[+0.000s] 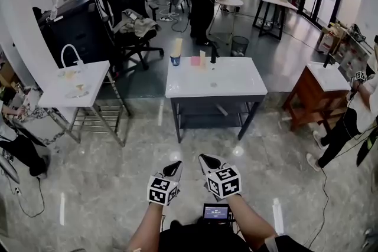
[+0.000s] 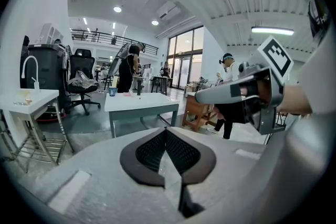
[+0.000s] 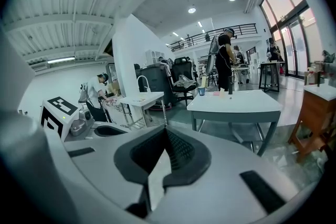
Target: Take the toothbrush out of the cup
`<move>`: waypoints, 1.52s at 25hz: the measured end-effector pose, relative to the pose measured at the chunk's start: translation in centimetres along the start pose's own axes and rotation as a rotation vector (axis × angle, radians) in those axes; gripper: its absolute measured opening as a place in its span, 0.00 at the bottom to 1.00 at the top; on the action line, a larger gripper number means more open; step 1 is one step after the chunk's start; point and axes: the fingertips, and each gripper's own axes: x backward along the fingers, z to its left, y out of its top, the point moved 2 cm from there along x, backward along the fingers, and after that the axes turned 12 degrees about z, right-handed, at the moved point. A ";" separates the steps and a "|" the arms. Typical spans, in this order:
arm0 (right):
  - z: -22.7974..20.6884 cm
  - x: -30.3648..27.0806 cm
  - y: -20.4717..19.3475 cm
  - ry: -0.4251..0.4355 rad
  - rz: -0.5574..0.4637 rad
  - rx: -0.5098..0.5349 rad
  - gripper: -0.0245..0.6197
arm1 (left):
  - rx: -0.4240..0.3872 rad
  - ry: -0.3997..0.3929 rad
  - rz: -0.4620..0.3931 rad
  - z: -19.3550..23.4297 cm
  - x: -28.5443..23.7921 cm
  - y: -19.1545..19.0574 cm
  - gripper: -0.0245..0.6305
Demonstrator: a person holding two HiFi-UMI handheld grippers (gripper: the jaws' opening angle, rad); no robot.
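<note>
left gripper point(image 1: 175, 168): grey, two jaws, near edge of the head view just left of centre. its own view shows the black ribbed pads pressed together tip to tip, nothing between them.
right gripper point(image 1: 208, 161): same build, just beside the left one and apart from it. pads pressed together, empty.
marker cubes: one black-and-white square-marker cube point(image 1: 163, 190) on the left gripper, another on the right point(image 1: 225, 181).
aim: both grippers point toward the far table, well short of it, over grey marbled floor point(image 1: 118, 186).
table: white-topped table with dark frame point(image 1: 230, 82), centre of the scene, far from the grippers.
cup: small blue cup point(image 1: 175, 59) on the far left corner of that table, upright.
toothbrush: pale yellow upright piece point(image 1: 177, 46) standing in the blue cup, sticking out above the rim. too small for detail.
other items on table: pink flat piece point(image 1: 195, 61), small pale piece point(image 1: 202, 58) and black upright tap-like part point(image 1: 214, 54), in a row right of the cup along the far edge.
left side: white sink table with an arched white tap point(image 1: 72, 83).
right side: brown wooden cabinet with white top point(image 1: 313, 94), a person point(image 1: 348, 121) bending next to it.
far: black office chair point(image 1: 133, 38), more people and desks.
</note>
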 end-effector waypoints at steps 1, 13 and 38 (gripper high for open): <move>-0.5 0.0 -0.1 0.004 0.002 0.001 0.05 | 0.001 0.003 0.000 -0.2 -0.4 0.1 0.05; -5.0 -2.0 -0.5 0.055 0.044 0.013 0.05 | 0.040 0.055 0.014 0.0 -3.7 0.3 0.05; -9.4 -18.1 10.5 -0.051 0.079 -0.061 0.05 | -0.014 -0.067 0.032 17.6 -12.9 7.2 0.05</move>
